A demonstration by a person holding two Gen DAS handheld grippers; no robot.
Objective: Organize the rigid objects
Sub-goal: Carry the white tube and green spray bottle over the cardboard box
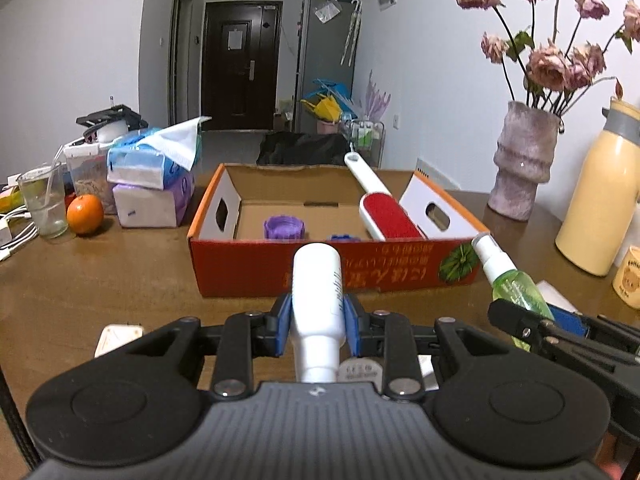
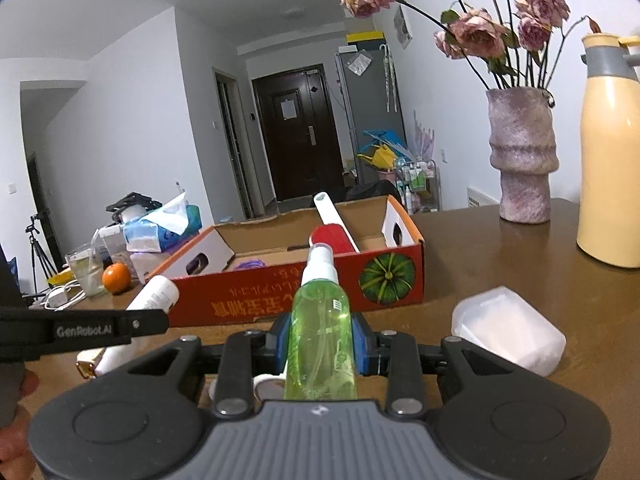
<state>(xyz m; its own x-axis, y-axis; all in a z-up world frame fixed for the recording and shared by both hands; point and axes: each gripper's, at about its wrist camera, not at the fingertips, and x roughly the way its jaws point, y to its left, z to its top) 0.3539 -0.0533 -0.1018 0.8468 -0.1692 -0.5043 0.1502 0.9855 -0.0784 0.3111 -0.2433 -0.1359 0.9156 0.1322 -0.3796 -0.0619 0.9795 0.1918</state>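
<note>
Near cam, L gripper (image 1: 316,322): jaws closed tight on white bottle (image 1: 318,304), blue pads on both sides of its body.
White bottle axis: long axis runs along the fingers, away from cam; narrow neck end toward cam, flat base toward box; held above table (image 1: 100,288), just short of box front wall.
R gripper (image 2: 322,340): jaws clamped on green spray bottle (image 2: 322,344), pads at its lower body.
Spray bottle axis: lengthwise w/ fingers, white nozzle fwd & slightly up, toward box; base toward cam; off the table.
Side by side: spray bottle to right of white bottle, both aimed at box front.
Right of R gripper: white plastic tub (image 2: 508,334) on table, near.
Mid, box (image 1: 332,268): open cardboard, red front, on table.
Inside box: lint brush (image 1: 384,208), red head near front, white handle leaning over back-right rim; purple cap (image 1: 284,227) on floor at left.
Left of box: tissue packs (image 1: 150,184), orange (image 1: 85,214), glass (image 1: 42,204).
Far right: vase (image 1: 524,160) w/ dried roses, yellow flask (image 1: 600,192).
</note>
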